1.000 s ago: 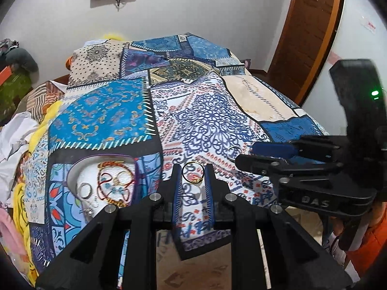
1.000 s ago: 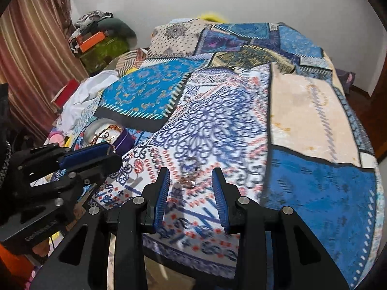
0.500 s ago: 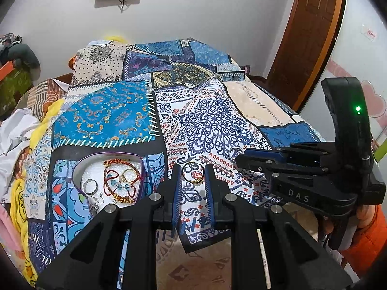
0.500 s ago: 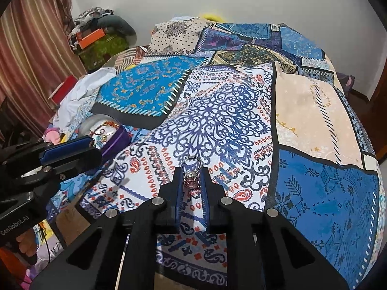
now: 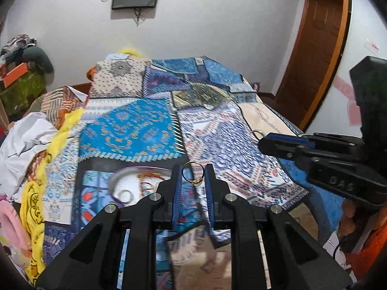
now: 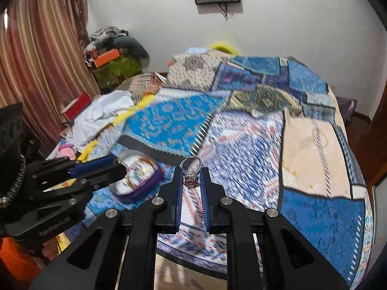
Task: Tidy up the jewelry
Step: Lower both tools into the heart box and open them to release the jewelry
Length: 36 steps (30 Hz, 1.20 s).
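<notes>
Left tongs point(image 5: 193, 177) pinch a thin gold ring point(image 5: 192, 175); right tongs point(image 6: 191, 178) clamp a silver pink-stone ring point(image 6: 191, 178). Either may slip onto the patchwork bed cover point(image 5: 135, 130), low in frame.

My left gripper point(image 5: 193, 177) is matt black plastic with ribbed blue pads point(image 5: 178, 188) and shiny steel screws; it pinches a glossy gold metal ring point(image 5: 193, 175). My right gripper point(image 6: 191, 181), same make, clamps a polished silver ring point(image 6: 191, 172) with a glassy pink stone. The quilt point(image 5: 135, 128) is soft printed cloth, the door point(image 5: 314, 55) varnished wood, the tin point(image 6: 137, 176) smooth.
</notes>
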Motion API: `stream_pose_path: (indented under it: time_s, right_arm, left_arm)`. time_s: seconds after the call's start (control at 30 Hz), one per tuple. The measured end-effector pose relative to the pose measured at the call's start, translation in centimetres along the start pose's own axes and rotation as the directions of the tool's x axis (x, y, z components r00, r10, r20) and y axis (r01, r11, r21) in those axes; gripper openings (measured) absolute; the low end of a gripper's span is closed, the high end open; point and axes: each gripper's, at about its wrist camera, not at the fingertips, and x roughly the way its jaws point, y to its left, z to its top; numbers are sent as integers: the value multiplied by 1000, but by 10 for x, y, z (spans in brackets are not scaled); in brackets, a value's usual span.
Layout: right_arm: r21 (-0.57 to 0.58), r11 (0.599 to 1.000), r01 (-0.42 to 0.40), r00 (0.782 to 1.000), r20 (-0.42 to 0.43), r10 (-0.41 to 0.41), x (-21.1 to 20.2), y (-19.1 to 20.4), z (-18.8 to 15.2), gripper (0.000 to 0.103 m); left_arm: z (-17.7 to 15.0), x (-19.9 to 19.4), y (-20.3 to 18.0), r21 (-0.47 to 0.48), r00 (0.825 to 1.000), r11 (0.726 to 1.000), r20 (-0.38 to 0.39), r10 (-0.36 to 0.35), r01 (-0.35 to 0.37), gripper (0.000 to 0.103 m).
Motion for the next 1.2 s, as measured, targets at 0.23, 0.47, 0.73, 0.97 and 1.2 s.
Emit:
stream_pose_path:
  time_s: [0.23,0.47,0.73,0.97,1.2]
  right_arm:
    - [-33,998,-53,998,27,54,8,32,16,12]
    - [-56,993,-102,995,-22,101,39,55,19,12]
    - [-72,991,-112,986,-134,101,83,60,11,12]
    - [-88,989,-115,972,-216,93,112,64,4,12]
    - [-90,988,-124,963,-250,98,123,66,2,12]
  left_arm:
    - [7,-14,44,-60,998,997,35,55,-53,17]
    - [5,-12,71,-99,997,993,28,69,-66,18]
    - [-5,19,81,-116,1000,993,-25,15,-18,17]
    - [-12,51,96,-142,995,989,-85,-51,38,17]
    - [-13,59,97,-139,994,990,-97,-51,37,17]
